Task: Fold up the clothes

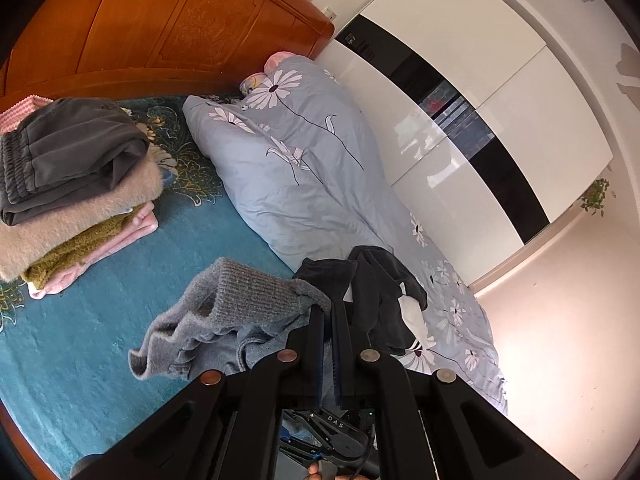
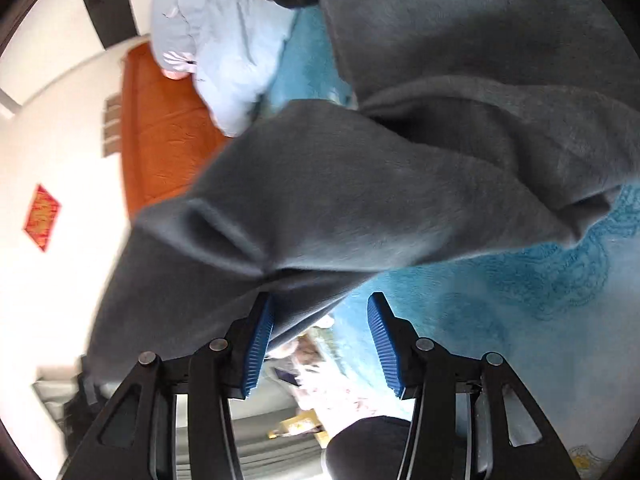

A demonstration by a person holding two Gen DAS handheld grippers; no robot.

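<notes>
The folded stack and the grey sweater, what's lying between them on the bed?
Nothing: in the left wrist view only bare teal bedcover separates the folded stack from the grey sweater.

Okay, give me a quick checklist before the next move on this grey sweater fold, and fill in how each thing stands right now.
1. Left gripper shut on the grey sweater: ok.
2. Right gripper open, pads off the cloth: ok.
3. Sweater lying flat on the teal blanket: not ok, bunched.
4. Bare blanket beside the sweater for laying it out: ok.
5. Folded stack apart from the sweater: ok.
6. Dark garment off the sweater: cannot tell.
</notes>
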